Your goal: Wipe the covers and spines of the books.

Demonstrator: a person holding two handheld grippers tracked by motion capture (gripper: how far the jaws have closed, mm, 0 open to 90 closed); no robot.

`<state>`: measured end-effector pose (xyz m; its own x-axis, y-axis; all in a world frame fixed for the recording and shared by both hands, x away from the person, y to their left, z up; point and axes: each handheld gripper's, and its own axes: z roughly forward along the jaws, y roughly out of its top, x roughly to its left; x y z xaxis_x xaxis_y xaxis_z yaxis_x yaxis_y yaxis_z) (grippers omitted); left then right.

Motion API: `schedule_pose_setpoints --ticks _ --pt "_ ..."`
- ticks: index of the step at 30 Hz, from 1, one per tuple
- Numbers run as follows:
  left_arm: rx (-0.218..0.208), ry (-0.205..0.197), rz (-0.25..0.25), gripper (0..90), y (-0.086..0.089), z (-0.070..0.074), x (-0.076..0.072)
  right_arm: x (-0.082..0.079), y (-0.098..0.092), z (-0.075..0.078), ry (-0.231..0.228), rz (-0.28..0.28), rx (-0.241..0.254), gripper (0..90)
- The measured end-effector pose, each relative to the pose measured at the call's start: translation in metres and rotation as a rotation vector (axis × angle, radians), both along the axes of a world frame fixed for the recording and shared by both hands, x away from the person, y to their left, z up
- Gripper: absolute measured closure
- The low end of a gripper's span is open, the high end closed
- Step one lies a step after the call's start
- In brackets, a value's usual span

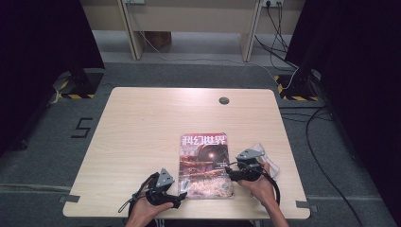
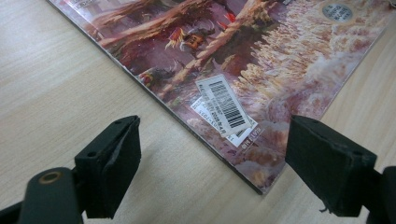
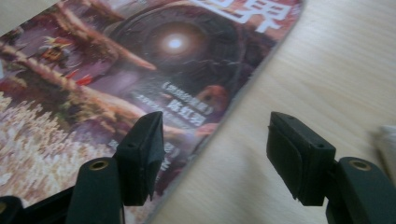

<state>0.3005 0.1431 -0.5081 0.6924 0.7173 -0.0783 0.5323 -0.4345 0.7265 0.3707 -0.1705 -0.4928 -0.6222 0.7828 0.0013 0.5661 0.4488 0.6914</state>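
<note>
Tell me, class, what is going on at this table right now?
A person holds a gripper in each hand at a closed magazine lying flat on the wooden table. The left gripper is open at its near left corner; the right gripper is open astride its right edge. Neither grips it. A white cloth lies beside the right hand.

Magazine corner [image 2: 261,179] between spread fingers [image 2: 109,165]
</note>
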Motion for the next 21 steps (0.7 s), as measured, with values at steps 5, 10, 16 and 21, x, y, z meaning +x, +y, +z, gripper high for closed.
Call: schedule_pose_setpoints --ticks 5,10,16,21 --pt "0.008 0.0 -0.001 17.7 -0.001 -0.001 0.0 -0.002 0.008 -0.005 0.007 0.014 -0.005 37.6" --pt "0.006 0.0 -0.008 17.7 -0.001 -0.001 0.0 -0.003 0.012 -0.008 0.015 0.021 -0.002 37.3" --pt "0.003 0.003 -0.025 17.7 -0.003 -0.002 -0.001 -0.004 0.012 -0.011 0.031 0.022 0.035 35.8" --pt "0.003 0.005 -0.036 17.7 -0.005 -0.003 -0.003 -0.005 0.015 -0.012 0.046 0.025 0.047 34.4"
